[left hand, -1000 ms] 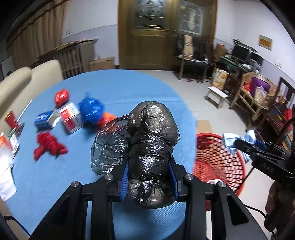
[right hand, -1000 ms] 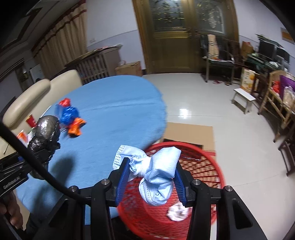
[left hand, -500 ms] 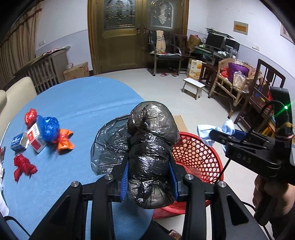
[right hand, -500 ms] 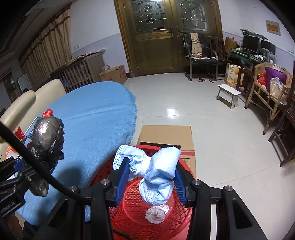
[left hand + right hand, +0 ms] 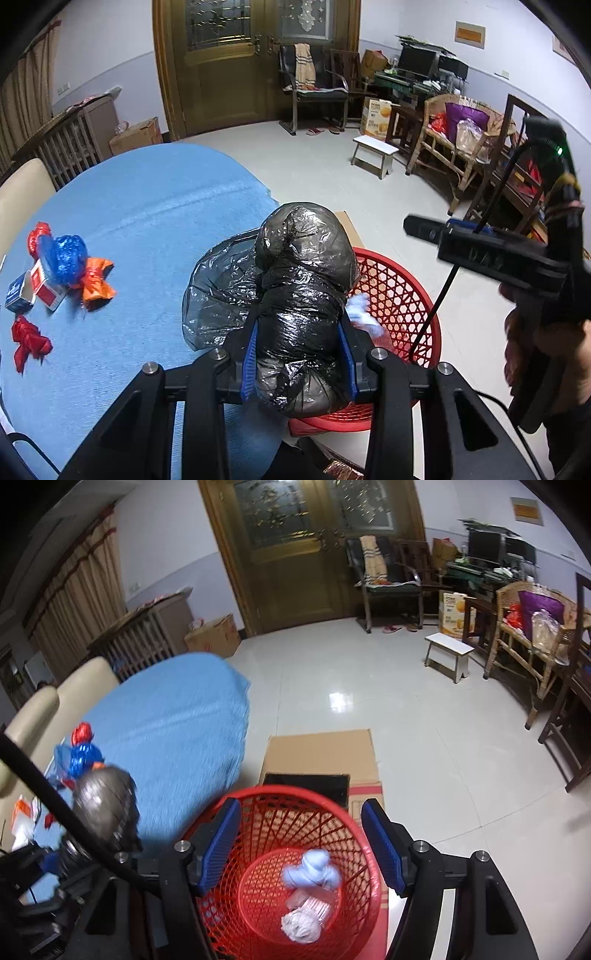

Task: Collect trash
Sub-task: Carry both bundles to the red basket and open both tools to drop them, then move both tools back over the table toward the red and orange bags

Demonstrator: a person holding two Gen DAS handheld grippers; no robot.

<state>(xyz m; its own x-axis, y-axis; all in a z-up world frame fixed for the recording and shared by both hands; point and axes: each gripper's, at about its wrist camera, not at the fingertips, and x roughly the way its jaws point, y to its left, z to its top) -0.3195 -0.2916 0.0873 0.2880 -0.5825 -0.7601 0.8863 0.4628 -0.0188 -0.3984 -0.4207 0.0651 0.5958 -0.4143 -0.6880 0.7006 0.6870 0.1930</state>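
My left gripper is shut on a crumpled black plastic bag, held at the table's edge beside the red mesh basket. My right gripper hangs over the basket; its jaws are opening and nothing is between them. A light blue face mask lies inside the basket, above a wad of white paper. The black bag also shows at the left of the right wrist view. In the left wrist view, the right gripper is seen from the side, held by a hand.
On the blue tablecloth lie a blue foil wrapper, an orange wrapper, red wrappers and small boxes. Flat cardboard lies on the tiled floor behind the basket. Chairs and a stool stand farther back.
The right jaws have spread and the blue mask has fallen from them into the basket. My left gripper has carried the black bag rightward, closer to the basket.
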